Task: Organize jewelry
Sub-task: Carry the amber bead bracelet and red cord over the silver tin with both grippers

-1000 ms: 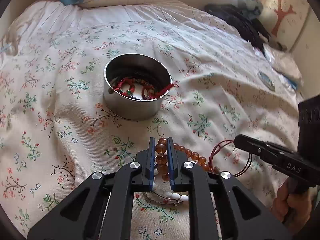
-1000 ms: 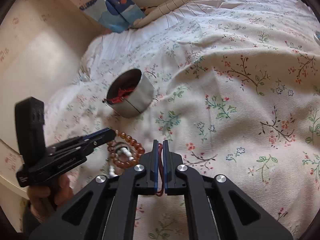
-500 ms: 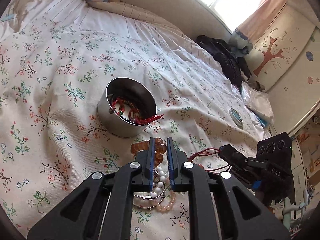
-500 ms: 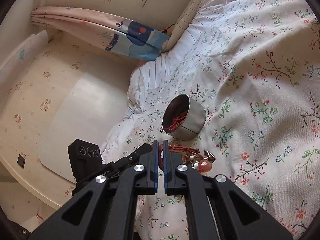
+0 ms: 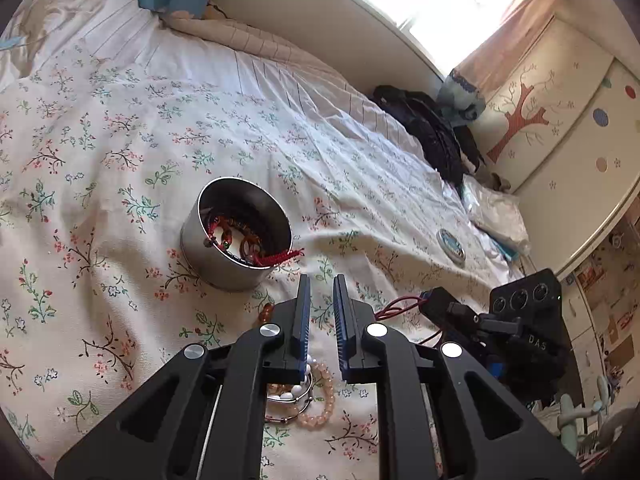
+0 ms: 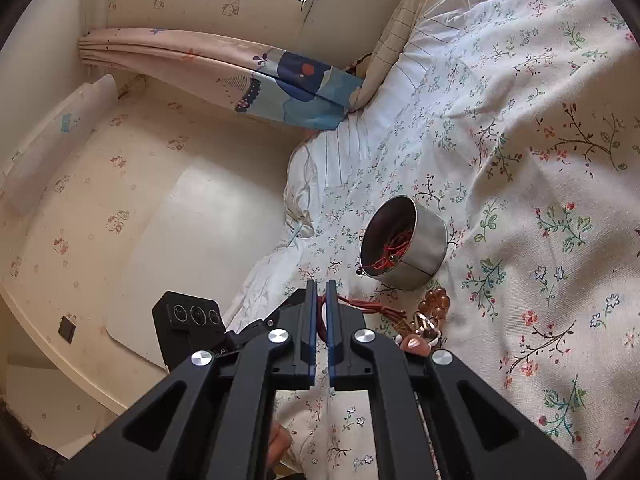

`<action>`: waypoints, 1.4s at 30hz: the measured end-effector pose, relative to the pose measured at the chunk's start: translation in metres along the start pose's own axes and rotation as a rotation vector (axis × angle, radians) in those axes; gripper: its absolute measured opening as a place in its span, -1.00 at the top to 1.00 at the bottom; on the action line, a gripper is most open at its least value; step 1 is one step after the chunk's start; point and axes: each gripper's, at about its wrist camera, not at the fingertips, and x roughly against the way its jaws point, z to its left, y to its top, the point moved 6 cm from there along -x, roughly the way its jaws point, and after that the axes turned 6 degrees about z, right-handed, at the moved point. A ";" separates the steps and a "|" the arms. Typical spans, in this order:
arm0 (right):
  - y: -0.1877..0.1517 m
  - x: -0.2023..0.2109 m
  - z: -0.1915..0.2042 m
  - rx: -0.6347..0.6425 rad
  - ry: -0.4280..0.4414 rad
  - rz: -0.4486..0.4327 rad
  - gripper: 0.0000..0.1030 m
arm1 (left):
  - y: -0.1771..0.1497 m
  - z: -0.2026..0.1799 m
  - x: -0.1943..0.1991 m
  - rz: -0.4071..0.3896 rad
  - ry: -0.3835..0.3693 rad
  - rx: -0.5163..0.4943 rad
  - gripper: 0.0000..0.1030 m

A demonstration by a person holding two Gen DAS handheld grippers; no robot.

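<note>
A round tin (image 5: pixel 236 258) stood on the bedspread (image 5: pixel 120 152), with corded jewelry (image 5: pixel 256 246) inside it and a tassel hanging over its near rim. Just before the tin, nearer the left gripper (image 5: pixel 320 304), a heap of bead bracelets (image 5: pixel 304 392) lay on the cloth under that gripper's fingers. To the right of the heap a cord (image 6: pixel 360 304) ran into the right gripper (image 6: pixel 320 312), while a small round lid (image 5: pixel 451 243) lay well apart to the right and dark clothing (image 5: pixel 432 136) lay behind it at the bed's far edge.
</note>
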 end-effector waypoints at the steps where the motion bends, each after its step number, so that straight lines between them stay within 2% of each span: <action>1: 0.001 0.001 -0.001 -0.001 -0.007 -0.005 0.91 | -0.002 0.001 -0.004 0.021 0.034 -0.017 0.78; 3: 0.001 0.003 -0.004 -0.010 -0.013 -0.013 0.90 | -0.008 0.005 -0.019 0.080 0.142 -0.055 0.75; 6: 0.003 0.004 -0.010 -0.023 -0.022 -0.020 0.90 | -0.018 0.017 -0.050 0.180 0.292 -0.085 0.46; 10: 0.002 0.006 -0.013 -0.030 -0.024 -0.019 0.90 | -0.016 0.026 -0.075 0.219 0.355 -0.099 0.14; 12: 0.003 0.005 -0.015 -0.037 -0.022 -0.014 0.90 | -0.017 0.035 -0.085 0.245 0.405 -0.094 0.13; 15: 0.003 0.004 -0.017 -0.042 -0.020 -0.009 0.90 | -0.022 0.032 -0.094 0.271 0.416 -0.134 0.14; 16: 0.003 0.004 -0.017 -0.041 -0.019 -0.008 0.90 | -0.024 0.029 -0.096 0.277 0.415 -0.158 0.33; 17: 0.003 0.004 -0.017 -0.040 -0.019 -0.008 0.90 | -0.026 0.027 -0.098 0.286 0.423 -0.181 0.62; 18: 0.003 0.005 -0.017 -0.040 -0.019 -0.008 0.90 | -0.027 0.022 -0.098 0.282 0.444 -0.210 0.67; 19: 0.003 0.005 -0.017 -0.041 -0.017 -0.009 0.90 | -0.028 0.019 -0.098 0.279 0.451 -0.232 0.80; 20: 0.003 0.005 -0.017 -0.042 -0.015 -0.010 0.90 | -0.028 0.015 -0.095 0.266 0.449 -0.242 0.80; 22: 0.003 0.007 -0.017 -0.043 -0.011 -0.014 0.90 | -0.023 0.008 -0.083 0.228 0.399 -0.218 0.80; 27: 0.003 0.009 -0.018 -0.049 0.010 -0.016 0.90 | -0.007 -0.002 -0.034 0.101 0.157 -0.088 0.80; 30: 0.004 0.008 -0.017 -0.057 0.037 -0.014 0.90 | -0.002 -0.001 -0.017 0.049 0.053 -0.034 0.80; 34: 0.005 0.006 -0.014 -0.066 0.072 -0.017 0.90 | 0.008 -0.006 -0.002 -0.023 -0.003 -0.016 0.80; 42: 0.019 -0.002 0.000 -0.039 0.104 -0.057 0.90 | 0.018 -0.009 0.015 -0.121 0.006 -0.008 0.79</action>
